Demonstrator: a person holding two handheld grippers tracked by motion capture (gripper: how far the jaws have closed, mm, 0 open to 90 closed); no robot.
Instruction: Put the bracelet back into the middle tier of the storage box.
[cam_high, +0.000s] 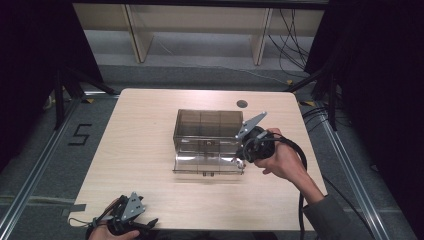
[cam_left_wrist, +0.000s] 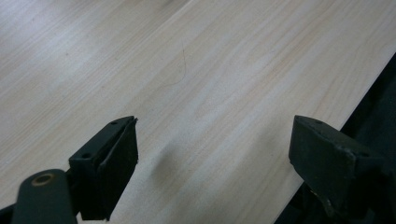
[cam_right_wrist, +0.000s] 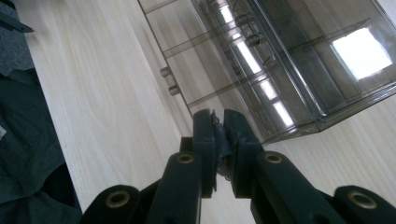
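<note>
A smoky clear plastic drawer box (cam_high: 207, 125) stands at the middle of the wooden table (cam_high: 140, 150). Its bottom drawer (cam_high: 207, 164) is pulled out toward me. My right gripper (cam_high: 241, 161) is at the drawer's right front corner. Seen from the right gripper view, the right gripper (cam_right_wrist: 219, 126) is shut, pinching the thin edge of the drawer (cam_right_wrist: 196, 51) next to the box (cam_right_wrist: 317, 56). My left gripper (cam_high: 145, 223) rests low at the table's near left edge. It stands open (cam_left_wrist: 215, 144) over bare wood with nothing between its fingers.
A dark round grommet (cam_high: 242, 104) sits in the table behind the box. Two small knobs (cam_right_wrist: 168, 79) stick out of the drawer front. Black cables (cam_high: 295, 35) and a pale wooden shelf frame (cam_high: 200, 30) lie beyond the far edge.
</note>
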